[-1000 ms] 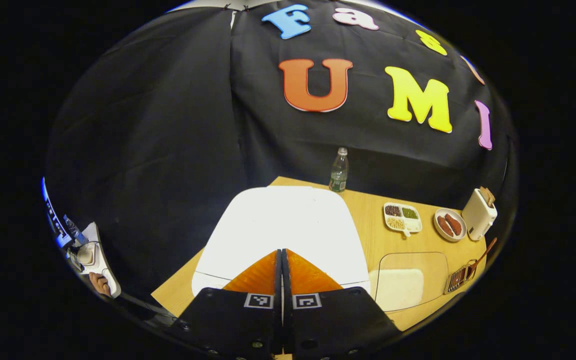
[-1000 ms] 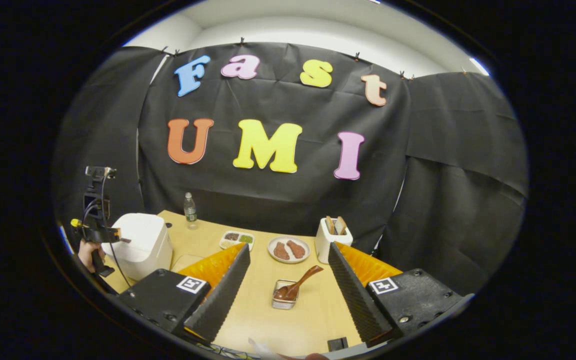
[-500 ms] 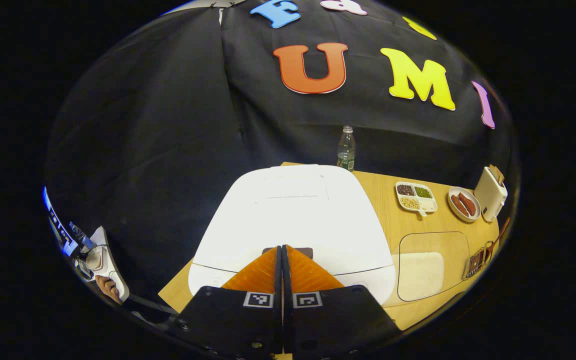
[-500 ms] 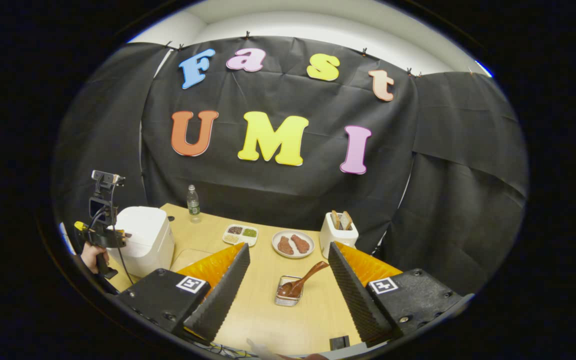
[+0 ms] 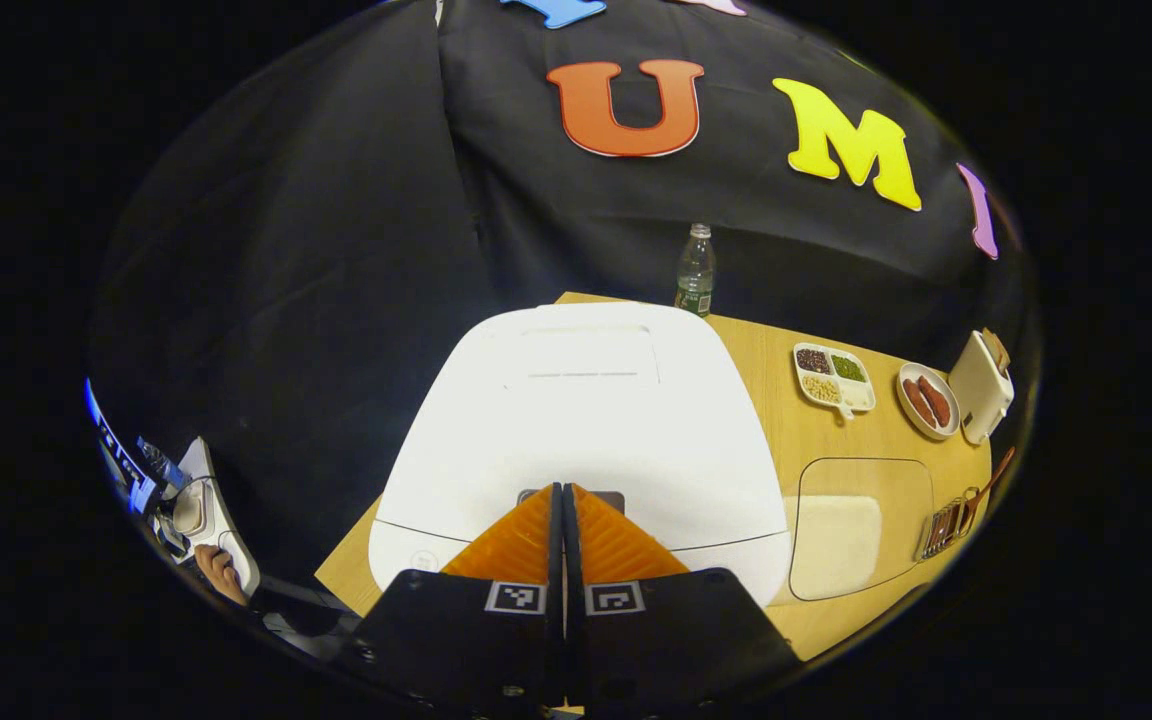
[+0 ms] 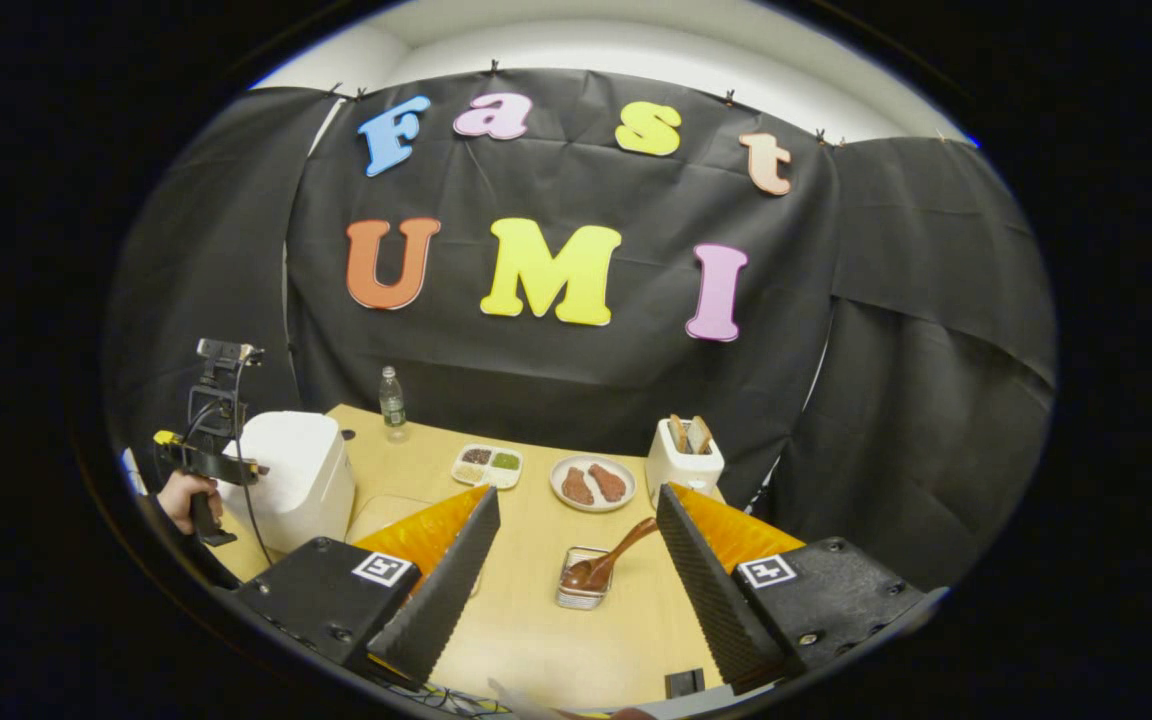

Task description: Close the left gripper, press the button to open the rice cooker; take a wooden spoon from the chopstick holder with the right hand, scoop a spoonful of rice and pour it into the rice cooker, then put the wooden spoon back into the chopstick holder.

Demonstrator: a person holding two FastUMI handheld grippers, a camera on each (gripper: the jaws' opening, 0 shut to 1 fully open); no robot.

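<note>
L gripper [image 5: 564, 492] fingers pressed together at rice cooker [image 5: 586, 420] button [image 5: 572, 495]; R gripper [image 6: 576, 510] fingers wide

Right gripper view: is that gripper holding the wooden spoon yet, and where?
No. The right gripper is open and empty; the wooden spoon sits in the chopstick holder ahead. The left gripper is shut, holding nothing, at the rice cooker.

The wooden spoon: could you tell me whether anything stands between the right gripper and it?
Nothing visible does. The right gripper is open, and the spoon leans in its holder on bare table straight ahead between the fingers.
</note>
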